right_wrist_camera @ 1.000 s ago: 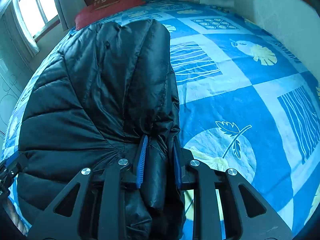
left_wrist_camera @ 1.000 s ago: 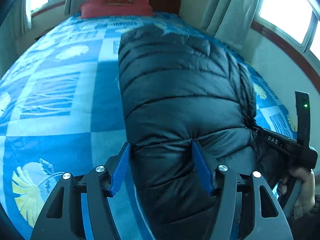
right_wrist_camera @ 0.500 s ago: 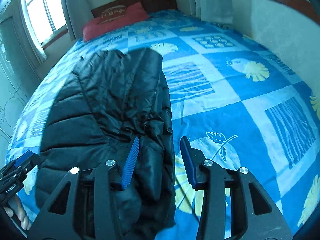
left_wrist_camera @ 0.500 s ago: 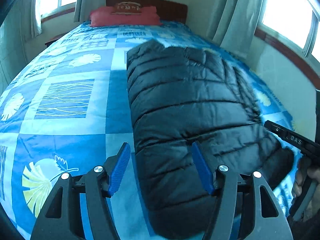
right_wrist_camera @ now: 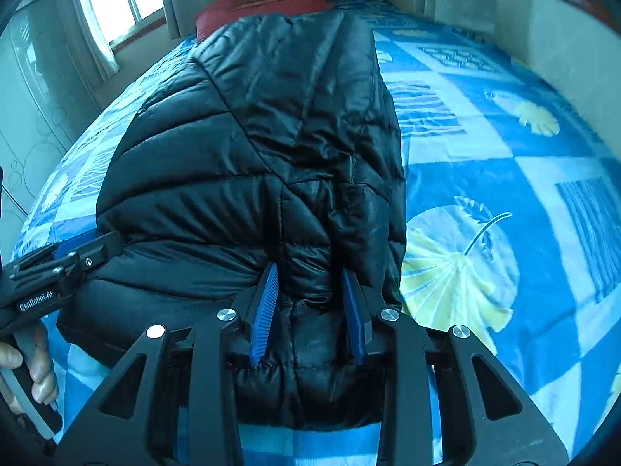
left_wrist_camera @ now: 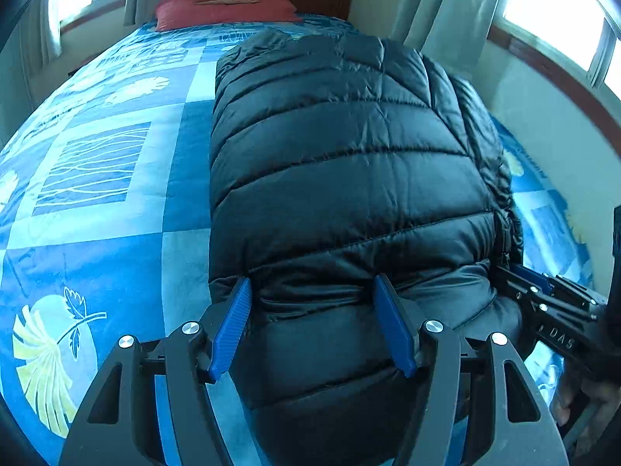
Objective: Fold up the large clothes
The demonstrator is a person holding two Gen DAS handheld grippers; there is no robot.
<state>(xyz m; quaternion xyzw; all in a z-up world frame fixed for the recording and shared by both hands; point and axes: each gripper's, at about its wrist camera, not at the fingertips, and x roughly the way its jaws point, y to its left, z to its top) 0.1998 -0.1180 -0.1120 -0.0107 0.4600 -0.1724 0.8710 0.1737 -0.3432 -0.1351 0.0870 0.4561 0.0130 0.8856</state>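
Left wrist view alone shows the left gripper [left_wrist_camera: 312,326] clamped on the black jacket [left_wrist_camera: 341,163], whereas the right gripper [right_wrist_camera: 310,303], closing on a jacket fold, is seen fully only in the right.

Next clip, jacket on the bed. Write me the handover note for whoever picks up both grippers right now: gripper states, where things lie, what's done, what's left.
Left gripper: jaws wide, straddling the near hem of the black quilted puffer jacket; whether the pads press cannot be told.
Right gripper: jaws closing on a bunched fold at the jacket's right near edge.
Jacket: lies lengthwise on the blue patterned bedspread, far end toward the red pillow; its right side looks folded inward into a narrow strip.
Done: apparently the lengthwise narrowing.
Left: probably lift the near hem with both grippers and fold it toward the pillow end, then flatten.
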